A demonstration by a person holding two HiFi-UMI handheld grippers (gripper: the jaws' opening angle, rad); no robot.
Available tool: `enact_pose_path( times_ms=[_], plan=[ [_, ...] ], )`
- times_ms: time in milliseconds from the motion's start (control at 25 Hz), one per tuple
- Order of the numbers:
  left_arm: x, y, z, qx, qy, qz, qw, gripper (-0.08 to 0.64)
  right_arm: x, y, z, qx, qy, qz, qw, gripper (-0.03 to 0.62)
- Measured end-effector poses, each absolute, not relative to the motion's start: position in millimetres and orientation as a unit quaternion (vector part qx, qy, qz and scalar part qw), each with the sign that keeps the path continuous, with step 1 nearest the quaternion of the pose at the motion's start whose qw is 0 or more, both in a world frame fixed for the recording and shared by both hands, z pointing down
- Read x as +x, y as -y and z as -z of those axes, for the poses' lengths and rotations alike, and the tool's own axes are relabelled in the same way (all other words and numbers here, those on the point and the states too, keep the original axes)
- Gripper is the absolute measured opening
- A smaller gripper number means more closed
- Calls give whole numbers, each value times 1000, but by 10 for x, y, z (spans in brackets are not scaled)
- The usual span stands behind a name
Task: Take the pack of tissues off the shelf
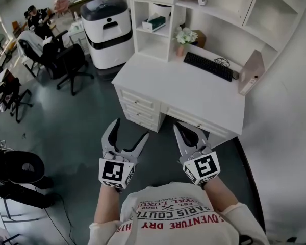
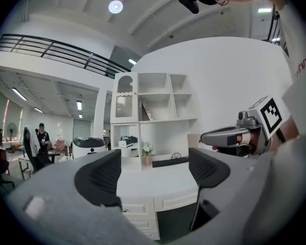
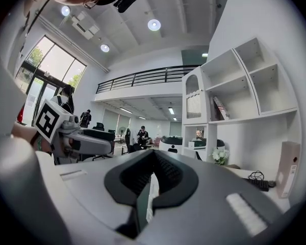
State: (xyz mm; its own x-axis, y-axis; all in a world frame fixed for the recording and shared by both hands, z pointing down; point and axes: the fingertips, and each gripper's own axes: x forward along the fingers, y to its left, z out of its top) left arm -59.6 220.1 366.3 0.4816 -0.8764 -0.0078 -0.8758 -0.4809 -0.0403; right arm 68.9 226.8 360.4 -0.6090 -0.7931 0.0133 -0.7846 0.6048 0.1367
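Head view: an office with a dark floor (image 1: 76, 121) and a white desk (image 1: 194, 96) set against the wall, carrying a shelf unit (image 1: 134, 19). The pack (image 1: 154, 22) lies on a middle shelf in the unit's left bay, above the desk top. Flowers (image 1: 185, 35) and a keyboard (image 1: 209, 66) sit on the desk, and a white-and-black machine (image 1: 108, 29) stands left of it. Both tools hang low in front of the desk, well apart from the pack. The left gripper (image 1: 131, 129) has its 2 jaws spread. The right gripper (image 1: 179, 128) has its jaws pressed together.

Left gripper view: the jaws stand wide with nothing between them. The desk shows through the gap, and the pack (image 2: 127, 142) is far off on its shelf.

Right gripper view: the jaws meet, pinching nothing. The pack (image 3: 197, 144) is far off to the right, on the shelf.
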Motion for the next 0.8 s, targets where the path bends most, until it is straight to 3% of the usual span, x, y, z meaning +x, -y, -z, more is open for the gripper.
enact_pose_path(
  times_ms=[520,800],
  plan=[
    [-1021,-1447,-3937,-858,-512,21,7,417,336,-1671,-4005,456,888,42,51,-3],
    [-1090,-435,-4029,-852,-523,32,0,360,306,-590,-4096,449,892,30,47,-3]
  ],
)
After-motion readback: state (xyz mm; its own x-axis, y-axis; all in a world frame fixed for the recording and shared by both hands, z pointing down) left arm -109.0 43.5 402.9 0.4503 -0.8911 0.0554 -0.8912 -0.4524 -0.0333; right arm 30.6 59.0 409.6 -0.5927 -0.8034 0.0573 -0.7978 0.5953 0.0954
